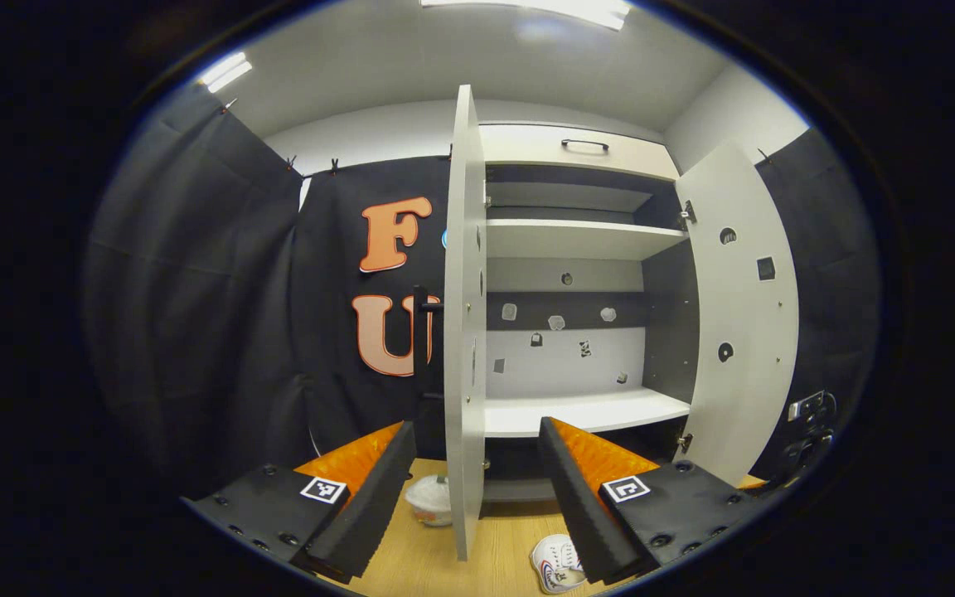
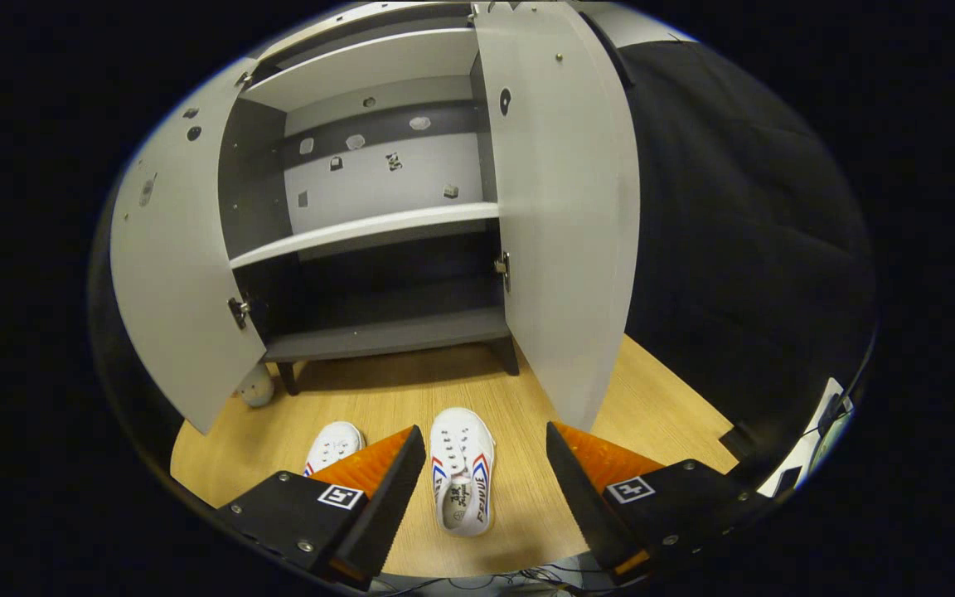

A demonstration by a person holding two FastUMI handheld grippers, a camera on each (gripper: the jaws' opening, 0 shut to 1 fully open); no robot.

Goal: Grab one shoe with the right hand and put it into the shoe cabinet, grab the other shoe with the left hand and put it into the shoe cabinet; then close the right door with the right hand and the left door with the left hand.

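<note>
My right hand-held gripper [image 2: 482, 481] hangs with fingers apart over one white shoe [image 2: 462, 477] on the wooden floor [image 2: 660, 414]; second shoe [image 2: 333, 444] just beside it. Left hand-held gripper [image 1: 477, 485] also spread, holding nothing. Canvas looks light and soft, so pinch the stiffer heel collar or sidewall. Beyond, shoe cabinet [image 2: 386, 332], both doors open, shelves bare.

Wood floor [image 2: 395, 398] under everything. Small white round container [image 1: 430, 500] sits on the floor near the bottom edge of one panel; also seen in the right gripper view [image 2: 256, 387]. Ceiling light strips [image 1: 225, 71] on. Cables and a device [image 2: 826, 423] at the floor's right edge.
</note>
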